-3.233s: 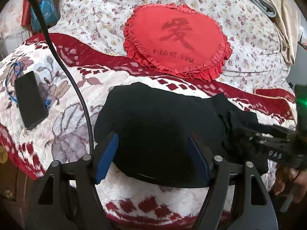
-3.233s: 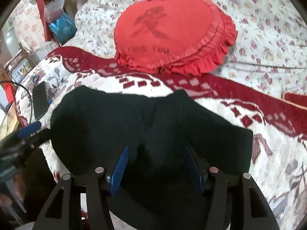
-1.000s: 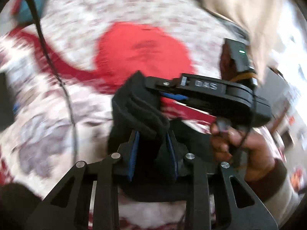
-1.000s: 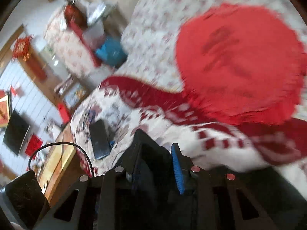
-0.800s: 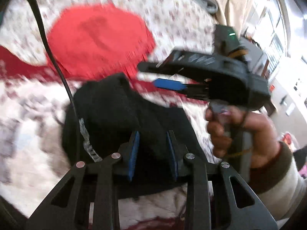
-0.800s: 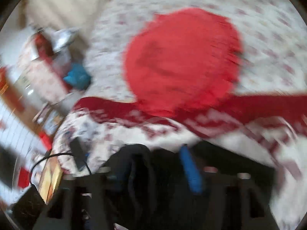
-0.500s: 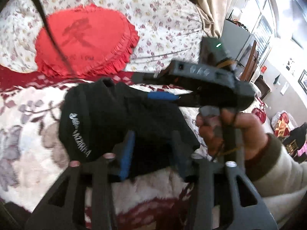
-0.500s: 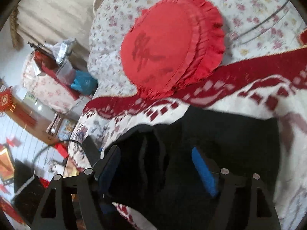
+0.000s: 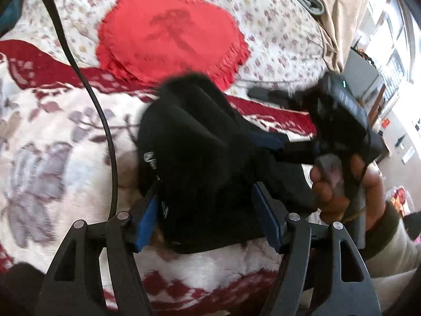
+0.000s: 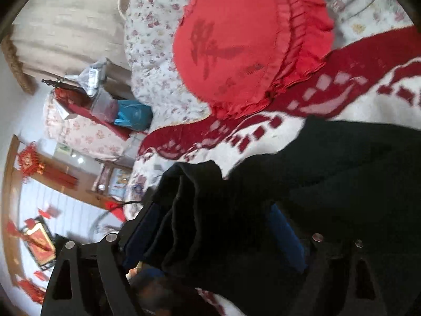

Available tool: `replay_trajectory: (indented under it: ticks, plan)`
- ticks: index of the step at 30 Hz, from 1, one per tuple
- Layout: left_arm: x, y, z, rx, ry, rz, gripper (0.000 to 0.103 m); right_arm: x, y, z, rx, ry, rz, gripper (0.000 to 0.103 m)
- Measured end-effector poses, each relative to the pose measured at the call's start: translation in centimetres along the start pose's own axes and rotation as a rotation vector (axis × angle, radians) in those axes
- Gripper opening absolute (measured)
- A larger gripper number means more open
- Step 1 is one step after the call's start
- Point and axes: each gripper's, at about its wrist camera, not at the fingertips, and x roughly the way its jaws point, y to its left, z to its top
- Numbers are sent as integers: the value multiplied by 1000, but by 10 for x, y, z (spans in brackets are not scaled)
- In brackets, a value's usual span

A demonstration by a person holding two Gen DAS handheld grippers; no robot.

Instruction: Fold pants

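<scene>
The black pants (image 9: pixel 200 158) lie bunched in thick folds on the cream and red blanket (image 9: pixel 52 137) that covers the bed, a little in front of the red ruffled cushion (image 9: pixel 168 36), which rests against the flowered quilt (image 9: pixel 276 18). In the left wrist view the left gripper (image 9: pixel 208 216) has its blue-padded fingers (image 9: pixel 146 221) spread on either side of the near end of the bundle — its jaws are opening, the cloth sits between them, and the pads look to stand just clear of it rather than pinching, though the picture is blurred there. A strip of pale lettering shows on the fabric by the left pad. A black cable (image 9: pixel 89 97) runs across the blanket to the left of the pants. On the right of that view a person's hand (image 9: pixel 339 184) in a pale sleeve holds the right gripper (image 10: pixel 210 237), whose blue pad reaches into the far side of the bundle. In the right wrist view, which is tilted, that gripper's jaws are also opening: stacked folds of the pants rise between its two fingers (image 10: pixel 286 234), lying close to the left pad, and the rest of the garment spreads flat to the right over the blanket. Whether the left pad there touches the cloth cannot be told. Behind the bed, bags and red hangings show at the left edge.
</scene>
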Motion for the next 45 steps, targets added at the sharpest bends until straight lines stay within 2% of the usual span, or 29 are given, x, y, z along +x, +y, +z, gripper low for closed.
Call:
replay_trajectory:
  ticks: [4, 8, 12, 15, 18, 21, 22, 24, 26, 27, 28, 29, 30, 34, 36, 39, 42, 45]
  plan:
    - [0, -6, -5, -15, -18, -50, 68, 11, 16, 6, -9, 16, 10, 88]
    - [8, -16, -7, 13, -3, -83, 68, 19, 30, 10, -50, 35, -4, 90]
    - [13, -20, -8, 22, 3, -86, 68, 30, 30, 9, -100, 93, -67, 92]
    - [12, -16, -9, 3, 5, -98, 68, 41, 17, 8, -112, 156, -159, 92]
    - [12, -14, -8, 7, 3, -88, 68, 40, 21, 7, -191, 154, -248, 91]
    - [15, -11, -9, -1, 4, -90, 68, 30, 26, 10, -224, 97, -236, 92]
    - [16, -10, -8, -3, 5, -90, 68, 30, 24, 11, -225, 100, -241, 92]
    - [17, -10, -8, -5, 4, -91, 68, 43, 17, 10, -227, 161, -263, 92]
    - [17, -10, -8, -5, 4, -88, 68, 55, 10, 5, -236, 195, -270, 82]
    - [16, -9, -8, -5, 4, -80, 68, 57, 11, 1, -257, 187, -290, 62]
    - [15, -9, -8, -4, 5, -73, 68, 59, 16, -3, -299, 175, -316, 33]
    - [14, -9, -8, -5, 7, -73, 68, 59, 22, -6, -329, 169, -297, 21]
    - [12, -8, -7, -10, 12, -73, 68, 57, 26, -7, -323, 160, -272, 21]
    - [-6, -12, -3, 5, 4, -94, 68, 34, 45, -6, -362, 99, -269, 19]
    - [-22, -16, -1, 35, -23, -99, 68, 1, 58, -2, -387, 37, -247, 19]
    - [-40, -22, 5, 65, -59, -110, 70, -48, 65, 1, -395, -54, -259, 19]
    - [-41, -28, 11, 81, -71, -99, 70, -83, 53, -1, -383, -93, -330, 19]
    - [-23, -38, 17, 91, -48, -65, 70, -100, 20, -10, -337, -80, -449, 19]
